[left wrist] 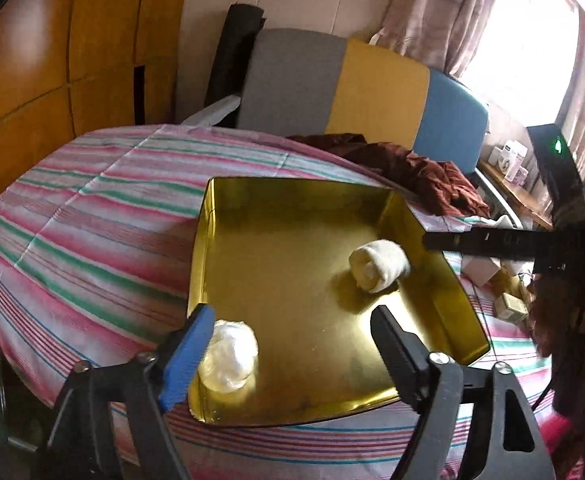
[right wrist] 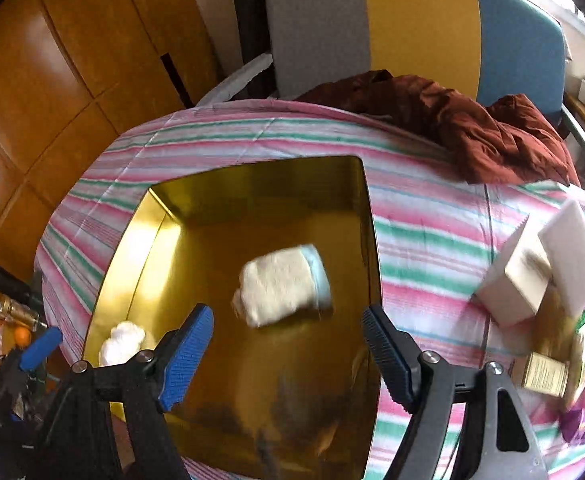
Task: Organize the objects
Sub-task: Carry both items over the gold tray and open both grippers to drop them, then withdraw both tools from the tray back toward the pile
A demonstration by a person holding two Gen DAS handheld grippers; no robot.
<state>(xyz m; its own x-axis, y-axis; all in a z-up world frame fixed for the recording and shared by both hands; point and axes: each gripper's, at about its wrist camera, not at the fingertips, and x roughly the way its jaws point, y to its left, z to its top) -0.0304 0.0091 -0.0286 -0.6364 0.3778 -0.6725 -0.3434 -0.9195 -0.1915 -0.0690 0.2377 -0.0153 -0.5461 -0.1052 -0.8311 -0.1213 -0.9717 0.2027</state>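
Striped tablecloth point(right wrist: 432, 240) carries a gold tray point(left wrist: 444, 280) already holding 2 items: a rolled cream towel point(right wrist: 280, 284) mid-tray and a white wad point(left wrist: 230, 354) at its near-left corner. Both the left gripper point(left wrist: 292, 344) and right gripper point(right wrist: 288, 344) hang spread and empty, so it looks like the boxes point(right wrist: 532, 264) and jars point(right wrist: 540, 372) off the tray's right edge are still left.

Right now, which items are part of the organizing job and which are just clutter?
Job: gold tray; rolled cream towel; white bundle; white boxes; small jar.
Clutter: brown cloth; striped chair; wooden cabinet.

Gold tray point(right wrist: 140, 240), cream rolled sock point(right wrist: 280, 284), pink-green-white striped cloth point(right wrist: 432, 232), maroon garment point(right wrist: 492, 136), blue-padded tongs point(right wrist: 288, 344).
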